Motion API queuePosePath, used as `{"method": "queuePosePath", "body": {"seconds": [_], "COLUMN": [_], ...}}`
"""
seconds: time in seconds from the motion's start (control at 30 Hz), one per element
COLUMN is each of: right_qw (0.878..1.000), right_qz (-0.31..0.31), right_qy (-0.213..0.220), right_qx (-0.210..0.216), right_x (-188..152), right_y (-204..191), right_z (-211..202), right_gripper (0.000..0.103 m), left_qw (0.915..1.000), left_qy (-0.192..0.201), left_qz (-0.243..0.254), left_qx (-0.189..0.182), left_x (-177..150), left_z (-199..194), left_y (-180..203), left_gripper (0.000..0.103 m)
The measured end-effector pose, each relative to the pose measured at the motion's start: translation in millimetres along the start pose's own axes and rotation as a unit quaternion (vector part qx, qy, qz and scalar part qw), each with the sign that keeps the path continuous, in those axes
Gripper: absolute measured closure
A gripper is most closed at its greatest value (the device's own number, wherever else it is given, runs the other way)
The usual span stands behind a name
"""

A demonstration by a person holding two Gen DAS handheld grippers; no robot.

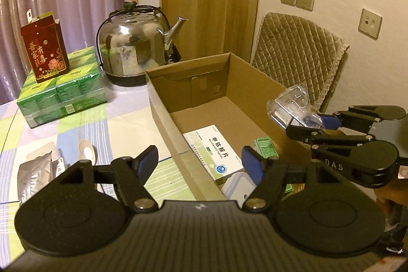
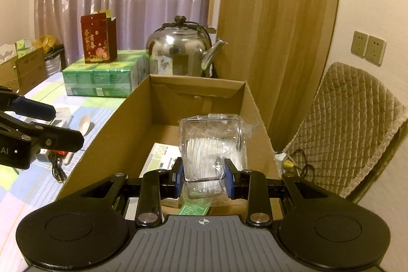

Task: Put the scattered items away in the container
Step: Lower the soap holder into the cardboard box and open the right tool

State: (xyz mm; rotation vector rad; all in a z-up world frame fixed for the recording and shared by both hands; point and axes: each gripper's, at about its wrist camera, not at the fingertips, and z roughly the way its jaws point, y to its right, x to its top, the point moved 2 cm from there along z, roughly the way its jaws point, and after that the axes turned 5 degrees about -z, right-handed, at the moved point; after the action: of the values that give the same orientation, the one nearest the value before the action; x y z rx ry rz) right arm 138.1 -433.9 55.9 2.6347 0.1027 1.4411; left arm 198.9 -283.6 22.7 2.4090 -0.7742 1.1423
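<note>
1. My right fingers (image 2: 203, 182) clamp a clear pack (image 2: 213, 144), held above the box (image 2: 193, 86).
2. My left fingers (image 1: 200, 162) stand wide and empty over the box's near wall.
3. A foil pouch (image 1: 34, 172) lies on the bench (image 1: 122, 108).

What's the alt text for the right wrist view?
The right hand-held gripper grips a clear plastic box above an open cardboard box with a white medicine box inside. A steel kettle stands behind; the left hand-held gripper is at left.
</note>
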Motion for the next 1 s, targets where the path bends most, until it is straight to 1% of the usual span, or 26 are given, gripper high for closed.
{"method": "queuePosePath", "body": {"seconds": [0.23,0.4,0.43,0.47,0.8,0.9,0.97,1.0], "right_qw": [1.0,1.0,1.0,1.0,1.0,1.0,1.0,1.0], "right_qz": [-0.006,-0.007,-0.008,-0.008,-0.006,-0.003,-0.004,-0.004], "right_qy": [0.003,0.008,0.008,0.008,0.006,0.01,0.012,0.015], "right_qx": [0.005,0.009,0.01,0.011,0.014,0.017,0.019,0.02], "right_x": [1,0,-1,-1,-4,-3,-2,-2], "right_y": [-4,-5,-5,-5,-14,-20,-26,-30], "right_z": [7,7,6,5,-11,-20,-27,-32], "right_gripper": [0.073,0.066,0.06,0.057,0.052,0.048,0.041,0.04], "left_qw": [0.9999,0.9999,0.9998,0.9998,0.9994,0.9993,0.9991,0.999], "left_qy": [-0.005,-0.007,-0.008,-0.008,-0.011,-0.01,-0.008,-0.008], "left_qz": [-0.009,-0.014,-0.015,-0.016,-0.027,-0.029,-0.032,-0.034], "left_qx": [0.004,0.006,0.007,0.008,0.017,0.022,0.026,0.029], "left_x": [-6,-11,-12,-13,-26,-31,-35,-38], "left_z": [1,0,0,-1,-13,-22,-29,-33], "left_y": [-8,-13,-14,-15,-27,-31,-35,-37], "left_gripper": [0.033,0.033,0.033,0.033,0.032,0.03,0.028,0.028]}}
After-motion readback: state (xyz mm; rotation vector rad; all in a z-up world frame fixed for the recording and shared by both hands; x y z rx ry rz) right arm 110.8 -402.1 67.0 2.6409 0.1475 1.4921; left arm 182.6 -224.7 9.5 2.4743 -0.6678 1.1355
